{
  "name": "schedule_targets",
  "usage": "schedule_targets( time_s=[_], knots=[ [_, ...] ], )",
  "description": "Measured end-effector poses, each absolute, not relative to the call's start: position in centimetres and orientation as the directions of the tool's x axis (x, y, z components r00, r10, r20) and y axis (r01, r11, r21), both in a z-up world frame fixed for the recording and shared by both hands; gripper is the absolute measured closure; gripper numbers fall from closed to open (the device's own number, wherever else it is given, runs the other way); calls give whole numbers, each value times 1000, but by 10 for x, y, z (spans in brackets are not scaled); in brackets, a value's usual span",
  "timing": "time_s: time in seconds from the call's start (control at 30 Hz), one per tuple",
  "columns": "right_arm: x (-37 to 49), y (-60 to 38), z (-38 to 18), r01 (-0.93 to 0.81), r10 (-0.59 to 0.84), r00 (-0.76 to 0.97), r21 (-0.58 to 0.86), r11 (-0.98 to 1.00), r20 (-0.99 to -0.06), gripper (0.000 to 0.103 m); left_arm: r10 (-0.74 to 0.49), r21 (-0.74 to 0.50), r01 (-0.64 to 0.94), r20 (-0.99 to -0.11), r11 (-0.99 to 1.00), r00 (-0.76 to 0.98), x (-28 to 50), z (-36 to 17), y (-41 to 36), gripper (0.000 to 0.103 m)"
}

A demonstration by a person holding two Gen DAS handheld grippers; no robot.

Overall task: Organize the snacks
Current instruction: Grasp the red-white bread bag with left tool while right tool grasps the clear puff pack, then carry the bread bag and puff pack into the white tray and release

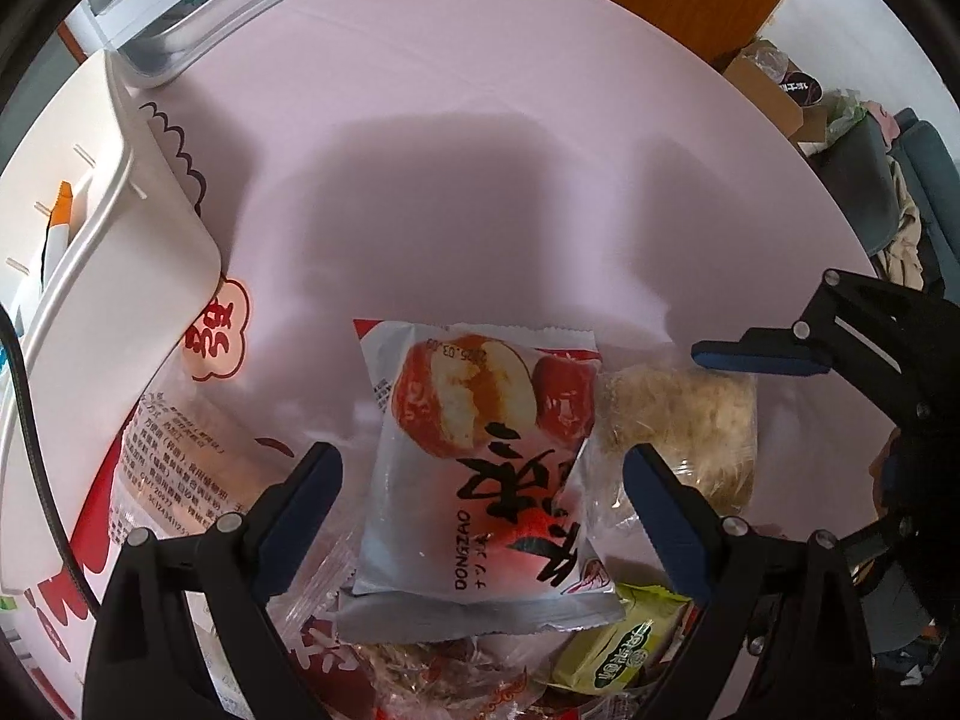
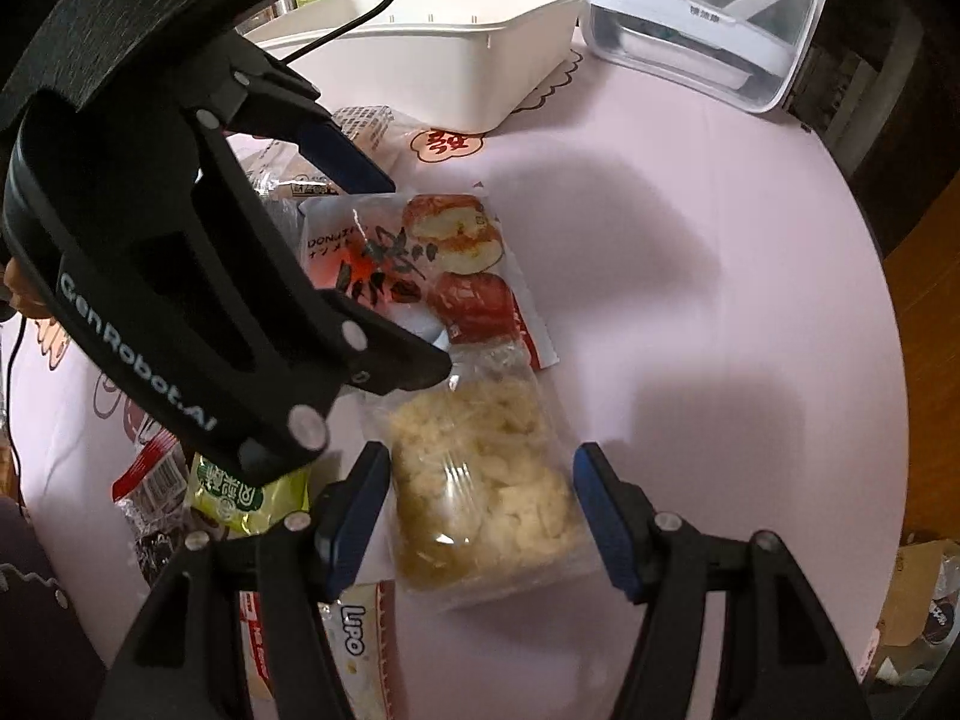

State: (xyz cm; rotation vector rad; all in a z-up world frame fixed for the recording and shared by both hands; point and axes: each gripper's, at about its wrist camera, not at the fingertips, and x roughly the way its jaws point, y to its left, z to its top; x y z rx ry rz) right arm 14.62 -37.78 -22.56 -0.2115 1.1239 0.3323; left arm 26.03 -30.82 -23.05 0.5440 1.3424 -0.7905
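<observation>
Grey-blue DONGZAO pastry packet [image 1: 480, 468] lies flat on pink table, overlapping clear-wrapped pale flaky snack [image 2: 480, 480]; other wrapped snacks heaped alongside.

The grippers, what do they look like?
Both are black frames with silver rivets and two fingers padded in dark blue. The left gripper has white "GenRobot.AI" lettering on its side and a black cable trailing behind. The right gripper looks the same build.

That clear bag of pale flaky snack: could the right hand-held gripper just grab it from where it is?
Probably yes. The right hand-held gripper stands open astride the clear bag, with nothing lying on top. The left hand-held gripper is close but over the Dongzao packet.
</observation>
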Motion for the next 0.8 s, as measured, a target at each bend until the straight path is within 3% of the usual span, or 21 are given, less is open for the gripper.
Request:
schedule_targets(
  time_s=[0.3, 0.53, 0.63, 0.67, 0.8],
  knots=[
    [141, -378, -230, -355, 131, 399, -21, 934, -907, 41, -172, -93, 792, -985, 603, 15, 258, -238, -322, 8],
    [128, -395, -227, -224, 95, 399, 3, 975, -912, 44, -154, -85, 796, -988, 600, 10, 253, -238, -326, 9],
    [121, -408, -224, -158, 92, 408, 29, 987, -908, 44, -138, -57, 814, -990, 578, 29, 240, -242, -329, 19],
    [117, -413, -222, -130, 94, 412, 44, 991, -906, 44, -126, -47, 817, -992, 575, 31, 236, -244, -332, 28],
    [112, -416, -214, -86, 105, 433, 75, 993, -895, 44, -112, -20, 820, -992, 572, 55, 229, -245, -336, 40]
  ],
)
